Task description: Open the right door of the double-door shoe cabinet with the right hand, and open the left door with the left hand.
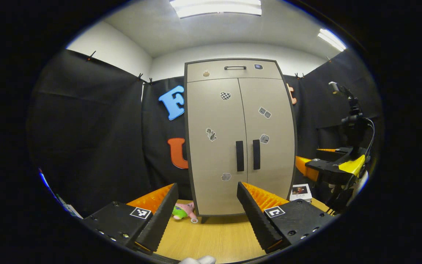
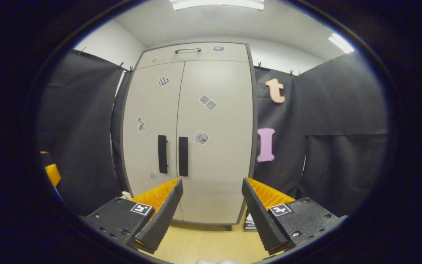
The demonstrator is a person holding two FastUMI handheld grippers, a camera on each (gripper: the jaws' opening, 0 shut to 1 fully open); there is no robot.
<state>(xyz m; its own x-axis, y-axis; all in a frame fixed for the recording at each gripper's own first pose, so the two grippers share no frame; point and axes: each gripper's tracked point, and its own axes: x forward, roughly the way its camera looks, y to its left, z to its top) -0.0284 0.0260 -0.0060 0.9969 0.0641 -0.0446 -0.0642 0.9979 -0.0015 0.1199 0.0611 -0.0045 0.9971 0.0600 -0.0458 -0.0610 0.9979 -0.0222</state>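
The beige double-door shoe cabinet (image 1: 214, 121) stands straight ahead with both doors shut. Two black vertical handles sit side by side at the middle seam: the left door handle (image 1: 239, 156) and the right door handle (image 1: 256, 154). My left gripper (image 1: 207, 185) is open and empty, held well short of the doors and below the handles. In the right gripper view the cabinet (image 2: 214, 146) looms closer, its left door handle (image 2: 162, 154) and right door handle (image 2: 183, 156) up and left of my open, empty right gripper (image 2: 212, 181). The right gripper (image 1: 321, 170) also appears at the right of the left gripper view.
A top drawer with a handle (image 1: 234, 68) caps the cabinet. A pink and green plush toy (image 1: 183, 211) lies by the cabinet's left foot on the wooden surface (image 1: 214, 238). A small box (image 1: 300, 191) and stacked books (image 2: 249, 222) sit at its right side.
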